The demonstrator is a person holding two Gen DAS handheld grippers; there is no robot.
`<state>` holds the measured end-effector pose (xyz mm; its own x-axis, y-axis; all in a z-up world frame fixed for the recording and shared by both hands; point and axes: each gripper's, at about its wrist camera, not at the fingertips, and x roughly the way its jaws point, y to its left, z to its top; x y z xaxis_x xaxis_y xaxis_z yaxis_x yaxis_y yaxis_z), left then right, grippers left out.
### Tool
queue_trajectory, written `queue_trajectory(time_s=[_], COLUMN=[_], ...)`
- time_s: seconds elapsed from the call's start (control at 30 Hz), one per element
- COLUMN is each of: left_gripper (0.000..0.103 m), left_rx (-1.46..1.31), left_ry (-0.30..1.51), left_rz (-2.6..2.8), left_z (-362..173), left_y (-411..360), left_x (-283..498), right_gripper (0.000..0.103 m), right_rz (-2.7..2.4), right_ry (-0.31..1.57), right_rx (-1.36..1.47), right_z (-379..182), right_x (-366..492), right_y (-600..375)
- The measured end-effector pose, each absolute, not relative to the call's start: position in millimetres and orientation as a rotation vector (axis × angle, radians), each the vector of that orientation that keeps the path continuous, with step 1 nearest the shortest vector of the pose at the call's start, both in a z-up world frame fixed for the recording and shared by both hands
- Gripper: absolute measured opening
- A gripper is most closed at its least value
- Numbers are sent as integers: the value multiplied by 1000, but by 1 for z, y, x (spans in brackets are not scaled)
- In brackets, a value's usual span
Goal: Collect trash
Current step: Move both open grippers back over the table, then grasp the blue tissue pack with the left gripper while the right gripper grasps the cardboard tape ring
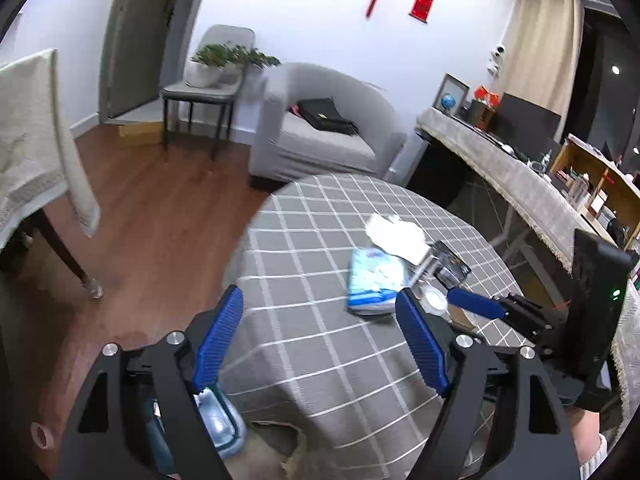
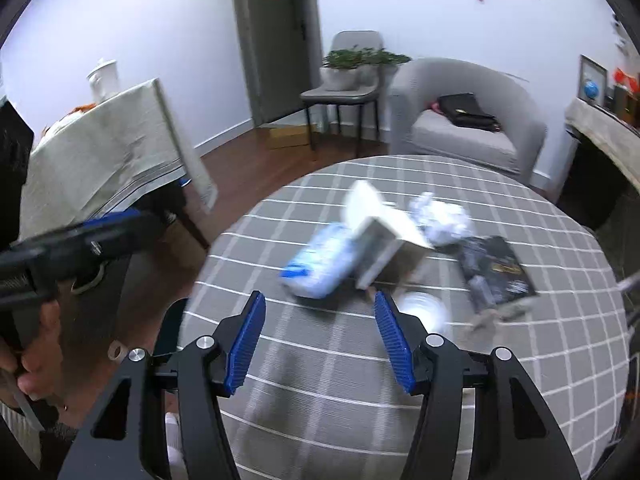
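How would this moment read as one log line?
left gripper: open, empty | right gripper: open, empty | blue packet, white box: on checked table

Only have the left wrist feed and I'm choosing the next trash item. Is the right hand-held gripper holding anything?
Observer: No. The right hand-held gripper is open, with nothing between its fingers.
Operator: What's the white thing behind the blue pack?
Observer: A white box, tilted up against the blue pack. It's blurred.
Operator: Anything past the box?
Observer: Crumpled white paper, with a dark flat packet lying beside it on the checked tablecloth.
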<state>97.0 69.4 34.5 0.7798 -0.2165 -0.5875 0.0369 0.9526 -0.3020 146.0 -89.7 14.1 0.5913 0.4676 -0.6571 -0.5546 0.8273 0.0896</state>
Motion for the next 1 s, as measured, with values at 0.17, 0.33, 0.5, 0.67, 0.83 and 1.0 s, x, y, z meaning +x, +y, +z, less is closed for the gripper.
queue_trajectory(time_s=[0.17, 0.33, 0.5, 0.67, 0.83, 1.0], left_gripper=[82, 84, 84, 84, 84, 85], left_rx=[-275, -295, -290, -282, -267, -304], left_ry=[693, 721, 756, 804, 830, 831], left_rz=[-159, -180, -186, -184, -201, -222], left_z=[18, 3, -10, -19, -25, -26], left_y=[43, 30, 19, 11, 4, 3], left_x=[118, 138, 156, 170, 187, 200], right_gripper=[58, 62, 66, 68, 69, 72], right_rz=[560, 529, 544, 567, 569, 567], right_ry=[723, 735, 767, 810, 859, 899], right_rx=[-101, -79, -11, 13, -2, 8], right_z=[11, 5, -1, -7, -16, -24], right_x=[146, 154, 163, 169, 175, 182], right_y=[-120, -146, -163, -165, -171, -175])
